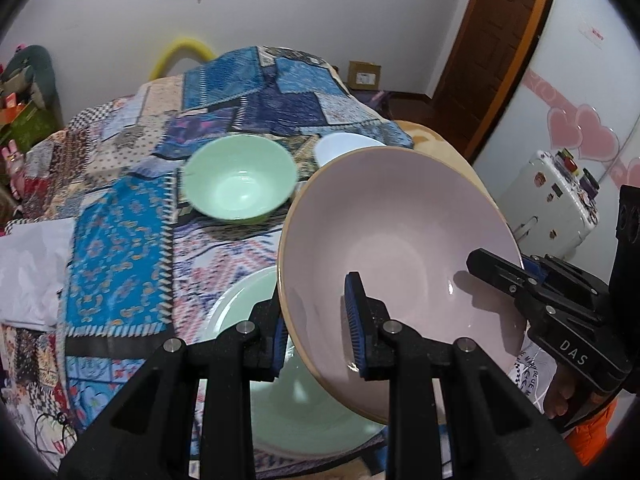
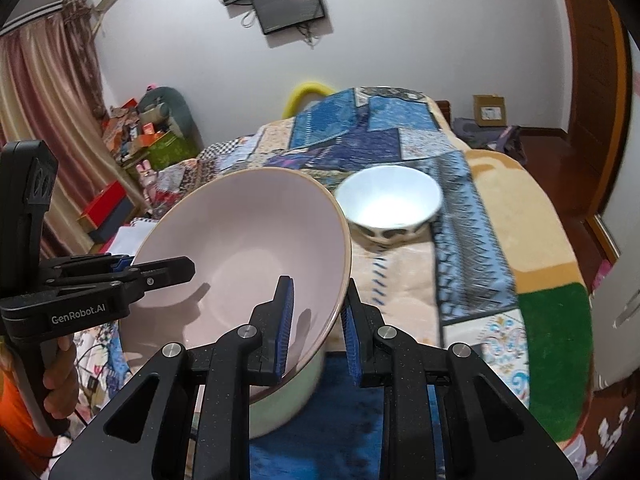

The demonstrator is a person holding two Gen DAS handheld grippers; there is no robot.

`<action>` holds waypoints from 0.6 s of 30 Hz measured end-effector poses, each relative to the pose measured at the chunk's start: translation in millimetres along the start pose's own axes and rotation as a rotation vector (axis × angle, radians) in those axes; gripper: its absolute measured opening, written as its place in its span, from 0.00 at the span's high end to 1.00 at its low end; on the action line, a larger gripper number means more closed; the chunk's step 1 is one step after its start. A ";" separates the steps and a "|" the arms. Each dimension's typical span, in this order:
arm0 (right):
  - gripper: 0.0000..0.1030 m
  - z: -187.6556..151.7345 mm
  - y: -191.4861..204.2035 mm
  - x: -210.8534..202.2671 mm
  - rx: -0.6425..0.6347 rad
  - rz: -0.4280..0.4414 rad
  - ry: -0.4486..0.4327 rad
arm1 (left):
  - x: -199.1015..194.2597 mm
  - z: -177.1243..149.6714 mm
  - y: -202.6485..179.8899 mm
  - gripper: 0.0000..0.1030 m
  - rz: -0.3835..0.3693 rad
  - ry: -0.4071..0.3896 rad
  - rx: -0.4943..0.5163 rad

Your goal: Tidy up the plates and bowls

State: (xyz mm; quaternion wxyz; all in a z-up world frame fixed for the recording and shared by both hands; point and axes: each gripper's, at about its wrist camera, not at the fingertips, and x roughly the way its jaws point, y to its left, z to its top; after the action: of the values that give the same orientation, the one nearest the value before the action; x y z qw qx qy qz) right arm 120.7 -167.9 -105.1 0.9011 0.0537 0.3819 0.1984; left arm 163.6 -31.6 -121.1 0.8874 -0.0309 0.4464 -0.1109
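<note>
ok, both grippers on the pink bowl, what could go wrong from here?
1. The pink bowl is tilted and held only at its rim, left gripper and right gripper on opposite sides; uneven motion could twist it loose.
2. It hangs right over the green plate, so a slip could chip both.
3. The green bowl and white bowl sit on soft bedding and may tip if bumped.

pink bowl (image 1: 400,248): tilted between my two claws, filling the middle and blocking any straight pass.
green plate (image 1: 296,420): directly under the pink bowl, no free bed there.
green bowl (image 1: 240,180): beyond the pink bowl, to its left.
white bowl (image 2: 390,204): beyond the pink bowl, to its right.
bed (image 2: 520,220): bare quilt right of the white bowl.
</note>
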 end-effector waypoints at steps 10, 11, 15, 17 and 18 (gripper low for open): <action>0.79 0.4 59.9 19.5 -0.060 0.089 0.009 | -42.7 -23.2 66.3 0.75 0.063 -0.053 -0.087; 0.79 0.9 66.0 22.1 -0.066 0.101 0.011 | -46.4 -25.1 72.7 0.75 0.069 -0.057 -0.097; 0.79 1.9 88.9 33.0 -0.094 0.135 0.023 | -59.1 -35.8 101.7 0.75 0.098 -0.067 -0.138; 0.79 1.8 99.7 37.7 -0.108 0.146 0.031 | -63.2 -41.3 112.5 0.75 0.112 -0.068 -0.152; 0.79 1.3 105.0 41.0 -0.117 0.150 0.037 | -65.2 -45.8 119.8 0.75 0.122 -0.067 -0.162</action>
State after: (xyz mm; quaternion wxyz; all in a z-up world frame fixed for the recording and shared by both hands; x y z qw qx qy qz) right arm 114.1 -55.4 -105.4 0.8781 0.0258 0.3810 0.2884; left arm 109.7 101.7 -115.8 0.9014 -0.0789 0.4252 -0.0193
